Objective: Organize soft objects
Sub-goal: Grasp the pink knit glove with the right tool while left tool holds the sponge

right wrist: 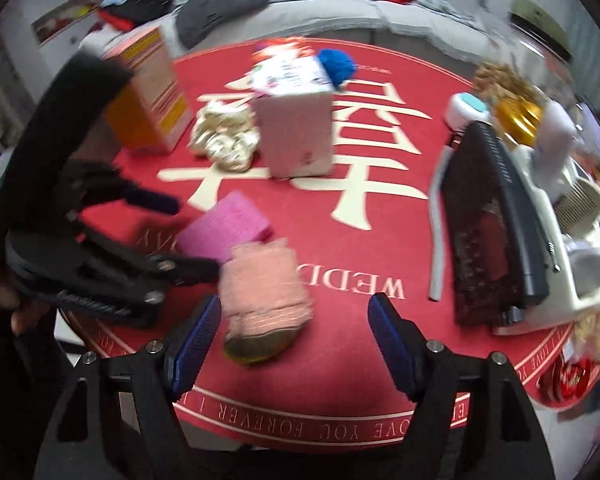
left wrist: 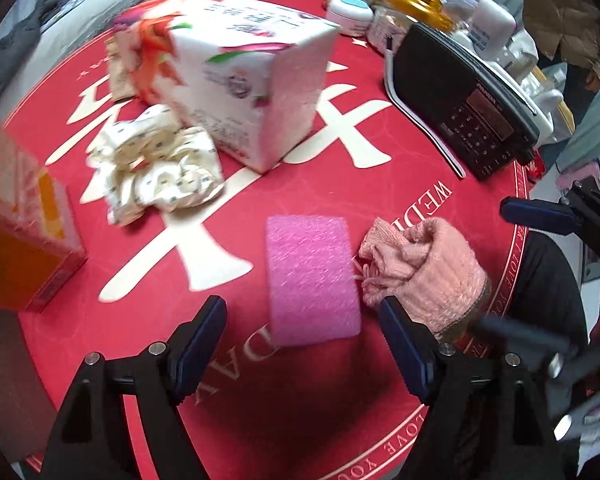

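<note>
Pink foam sponge (left wrist: pixel 312 280) is lying flat on the red round tablecloth (left wrist: pixel 300 200), touching a rolled pink knitted sock (left wrist: pixel 424 268) just to its right at the near edge. Both tools are hovering wide open and gripping nothing: the left gripper (left wrist: pixel 302 344) is straddling the sponge's near end, while the right gripper (right wrist: pixel 294 340) is framing the sock. Farther off, a cream patterned scrunchie (left wrist: pixel 160 160) is resting against a white tissue pack (left wrist: pixel 236 76).
</note>
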`<state>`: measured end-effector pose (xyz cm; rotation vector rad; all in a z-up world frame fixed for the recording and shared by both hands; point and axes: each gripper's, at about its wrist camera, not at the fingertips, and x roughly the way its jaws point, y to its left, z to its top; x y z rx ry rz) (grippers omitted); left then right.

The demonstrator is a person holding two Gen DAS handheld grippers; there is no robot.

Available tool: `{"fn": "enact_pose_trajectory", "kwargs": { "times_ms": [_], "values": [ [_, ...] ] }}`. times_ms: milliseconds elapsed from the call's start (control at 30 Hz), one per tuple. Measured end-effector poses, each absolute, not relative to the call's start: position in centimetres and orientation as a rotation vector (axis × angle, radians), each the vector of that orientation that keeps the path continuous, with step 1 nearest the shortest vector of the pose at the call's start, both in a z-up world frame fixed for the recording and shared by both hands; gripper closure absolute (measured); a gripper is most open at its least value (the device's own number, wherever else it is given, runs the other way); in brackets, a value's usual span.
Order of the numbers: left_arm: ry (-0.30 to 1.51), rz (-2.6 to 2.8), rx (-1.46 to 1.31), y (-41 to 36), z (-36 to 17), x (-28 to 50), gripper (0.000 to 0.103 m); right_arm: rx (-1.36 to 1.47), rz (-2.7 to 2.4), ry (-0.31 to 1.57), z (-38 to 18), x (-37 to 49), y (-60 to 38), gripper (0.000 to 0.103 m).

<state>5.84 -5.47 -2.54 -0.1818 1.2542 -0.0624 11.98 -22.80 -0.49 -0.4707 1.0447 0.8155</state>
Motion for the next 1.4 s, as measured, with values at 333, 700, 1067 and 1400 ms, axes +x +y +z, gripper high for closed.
{"fn": "enact_pose_trajectory", "kwargs": {
  "times_ms": [333,700,1067,1400],
  "values": [
    [1.308,-0.091,-0.083,-6.8,-4.9,8.9,0.022,-0.543,0.834,1.137,-5.3,13.9,-20.1,0.032],
    [1.296,-0.107,-0.109,-7.3,-3.3,8.4,0.021,-0.437,0.637,1.212,-4.8,13.1,-22.1,0.048],
    [1.316,-0.076,-0.055,-8.5,-4.7,9.7,0.013,-0.449,0.572,1.265,-6.8,14.2,-22.2,0.018],
    [1.308,-0.141,-0.1,-9.7,-6.0,10.9,0.001,-0.486,0.542,1.275,-7.1,14.3,-21.7,0.005]
  ]
}}
